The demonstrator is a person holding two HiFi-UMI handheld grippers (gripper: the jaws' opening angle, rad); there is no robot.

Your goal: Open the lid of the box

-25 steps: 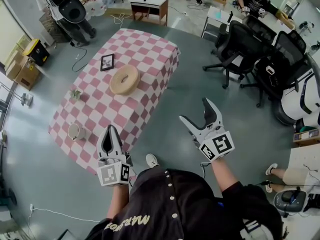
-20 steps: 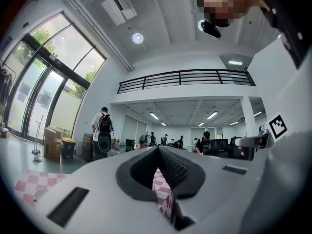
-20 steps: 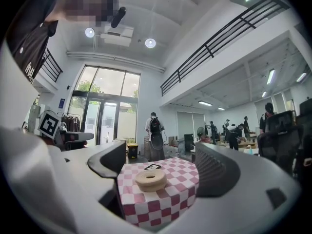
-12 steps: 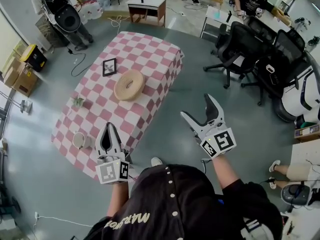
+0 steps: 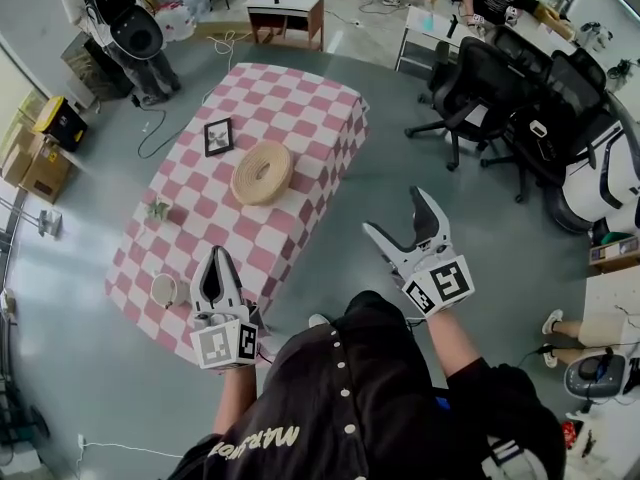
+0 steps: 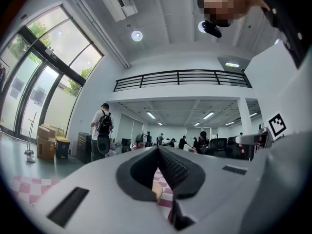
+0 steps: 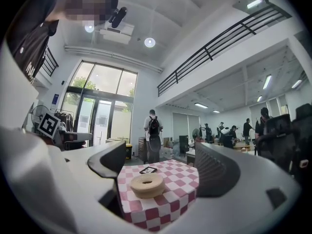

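- On the checked bench (image 5: 300, 108), well ahead of both grippers, sits the round tan box (image 5: 262, 172); its lid looks unopened.
- Left gripper (image 5: 218, 266): jaws pressed together on nothing. Right gripper (image 5: 395, 215): jaws wide apart, empty.
- Risk: the box is loose, so a one-sided pull on the lid could drag it along.
- Count: one box, one black frame (image 5: 218, 136), one pale cup (image 5: 163, 289).
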